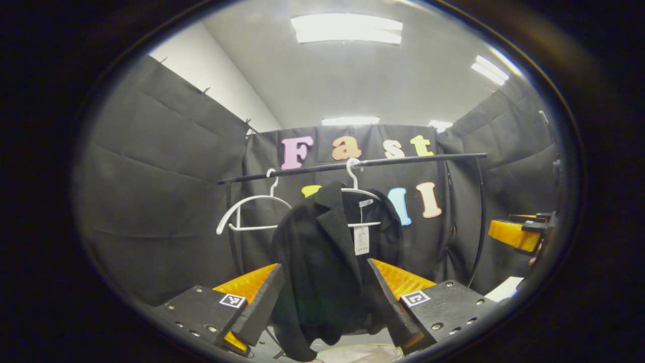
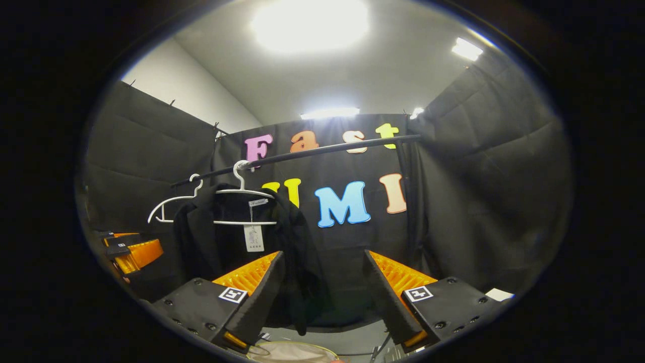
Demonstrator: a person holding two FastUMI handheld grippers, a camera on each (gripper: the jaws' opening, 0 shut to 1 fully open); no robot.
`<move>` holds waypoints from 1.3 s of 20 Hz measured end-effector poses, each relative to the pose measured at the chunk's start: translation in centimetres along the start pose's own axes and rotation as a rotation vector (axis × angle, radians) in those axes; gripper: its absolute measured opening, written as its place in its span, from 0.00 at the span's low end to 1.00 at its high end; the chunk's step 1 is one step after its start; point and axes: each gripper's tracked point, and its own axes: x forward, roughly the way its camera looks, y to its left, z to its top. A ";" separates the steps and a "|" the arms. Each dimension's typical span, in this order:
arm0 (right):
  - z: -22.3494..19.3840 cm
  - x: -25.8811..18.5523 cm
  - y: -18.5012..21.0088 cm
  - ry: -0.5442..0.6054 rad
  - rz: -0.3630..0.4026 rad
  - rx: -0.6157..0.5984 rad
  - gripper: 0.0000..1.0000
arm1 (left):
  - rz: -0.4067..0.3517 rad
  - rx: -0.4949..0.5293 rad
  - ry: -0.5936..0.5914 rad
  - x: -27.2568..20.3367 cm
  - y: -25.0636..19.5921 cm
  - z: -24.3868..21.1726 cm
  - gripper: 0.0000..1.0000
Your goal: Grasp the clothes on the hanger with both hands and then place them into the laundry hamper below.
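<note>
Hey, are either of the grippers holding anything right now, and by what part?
Nothing held: left gripper and right gripper are open, short of the black jacket.

Both grippers carry black blocks with screws and square black-and-white markers.

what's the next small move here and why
Probably ease both grippers forward to the jacket. It hangs on its hanger on the rail; the left gripper and right gripper are open and hold nothing, the hamper waiting below.
</note>
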 end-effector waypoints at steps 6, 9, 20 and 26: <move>0.5 3.8 1.6 -0.011 0.060 0.005 0.97 | 0.000 -0.010 0.007 2.1 -1.5 0.0 0.96; 0.2 5.9 2.2 -0.004 0.098 0.014 0.97 | 0.018 -0.006 0.017 4.2 -2.5 -0.4 0.96; -2.0 14.2 4.6 0.060 0.260 0.044 0.97 | 0.111 0.012 0.049 10.6 -3.1 -1.6 0.96; -3.3 18.7 6.1 0.077 0.321 0.020 0.97 | 0.155 0.029 0.071 13.7 -3.0 -2.8 0.97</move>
